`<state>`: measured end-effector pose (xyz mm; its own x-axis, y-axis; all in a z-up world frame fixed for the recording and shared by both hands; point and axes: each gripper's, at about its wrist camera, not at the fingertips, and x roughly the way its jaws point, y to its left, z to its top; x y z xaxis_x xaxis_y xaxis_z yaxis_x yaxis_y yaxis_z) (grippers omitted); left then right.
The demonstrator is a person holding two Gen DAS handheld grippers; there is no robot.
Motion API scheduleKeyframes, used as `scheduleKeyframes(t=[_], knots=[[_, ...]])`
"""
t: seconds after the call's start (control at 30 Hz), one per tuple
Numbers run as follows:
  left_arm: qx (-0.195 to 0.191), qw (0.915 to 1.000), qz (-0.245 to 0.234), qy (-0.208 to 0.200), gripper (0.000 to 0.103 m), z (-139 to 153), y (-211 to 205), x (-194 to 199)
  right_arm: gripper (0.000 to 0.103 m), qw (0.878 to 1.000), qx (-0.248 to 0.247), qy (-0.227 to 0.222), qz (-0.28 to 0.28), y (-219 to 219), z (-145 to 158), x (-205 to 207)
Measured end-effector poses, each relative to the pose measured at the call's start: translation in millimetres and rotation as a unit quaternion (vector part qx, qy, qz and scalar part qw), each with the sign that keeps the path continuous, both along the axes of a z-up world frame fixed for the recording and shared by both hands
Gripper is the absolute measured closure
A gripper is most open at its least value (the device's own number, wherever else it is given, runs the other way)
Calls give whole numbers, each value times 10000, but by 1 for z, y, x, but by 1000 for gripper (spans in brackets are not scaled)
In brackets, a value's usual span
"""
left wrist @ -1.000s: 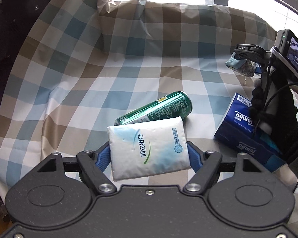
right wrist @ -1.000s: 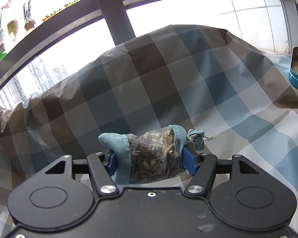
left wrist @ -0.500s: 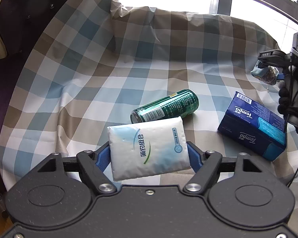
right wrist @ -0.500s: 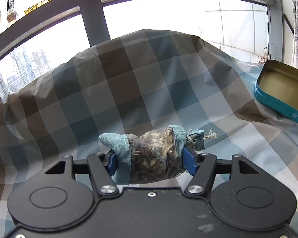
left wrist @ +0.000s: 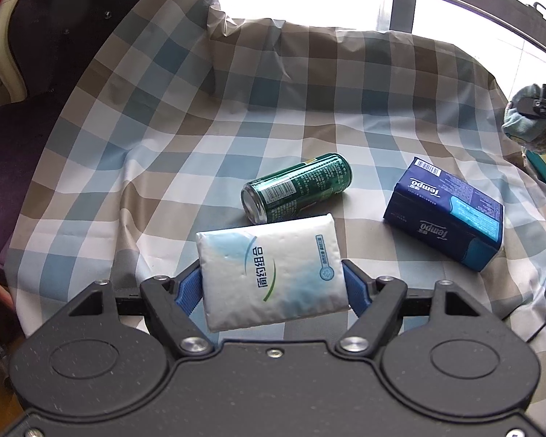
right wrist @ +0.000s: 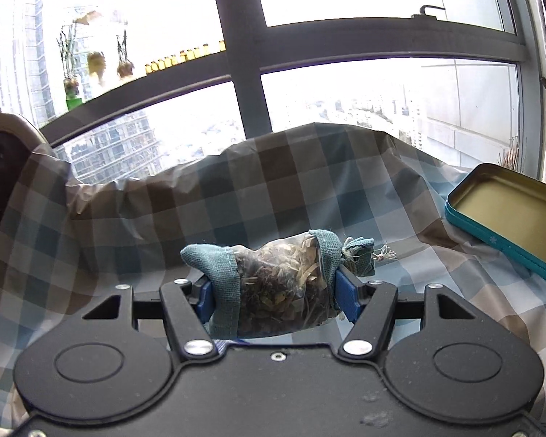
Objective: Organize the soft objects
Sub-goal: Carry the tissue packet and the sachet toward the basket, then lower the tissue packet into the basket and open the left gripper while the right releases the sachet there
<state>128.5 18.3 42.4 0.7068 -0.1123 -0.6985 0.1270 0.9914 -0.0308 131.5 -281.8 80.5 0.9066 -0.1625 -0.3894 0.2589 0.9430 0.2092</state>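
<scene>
Checked cloth (left wrist: 236,116) covers the table. Left gripper (left wrist: 273,284) clamps a white tissue pack (left wrist: 271,271) crosswise; right gripper (right wrist: 275,291) pinches a herb sachet (right wrist: 280,284), tied end rightward, apparently airborne.

Bright window (right wrist: 345,11) (dark frame), checked cloth (left wrist: 236,116), padded chair (left wrist: 54,29).

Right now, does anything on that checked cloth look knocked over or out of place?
Yes: the green can lies on its side on the checked cloth, a hard thing among soft ones. The blue tissue box sits beside it, undamaged.
</scene>
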Motion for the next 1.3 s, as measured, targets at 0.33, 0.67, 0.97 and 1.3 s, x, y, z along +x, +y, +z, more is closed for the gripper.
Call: scheduleKeyframes(t=[0.33, 0.67, 0.97, 1.3], knots=[[52, 10000, -35, -11, 31, 1, 6, -37, 39, 9991, -196, -134, 359, 33, 12, -108], [54, 9993, -191, 312, 31, -15, 4, -69, 39, 9968, -106, 62, 793, 58, -4, -180], [114, 9948, -373, 936, 30, -47, -1, -88, 39, 9929, 27, 564, 1049, 66, -32, -208], [262, 9945, -512, 877, 22, -52, -8, -98, 39, 9878, 22, 900, 1272, 79, -49, -216]])
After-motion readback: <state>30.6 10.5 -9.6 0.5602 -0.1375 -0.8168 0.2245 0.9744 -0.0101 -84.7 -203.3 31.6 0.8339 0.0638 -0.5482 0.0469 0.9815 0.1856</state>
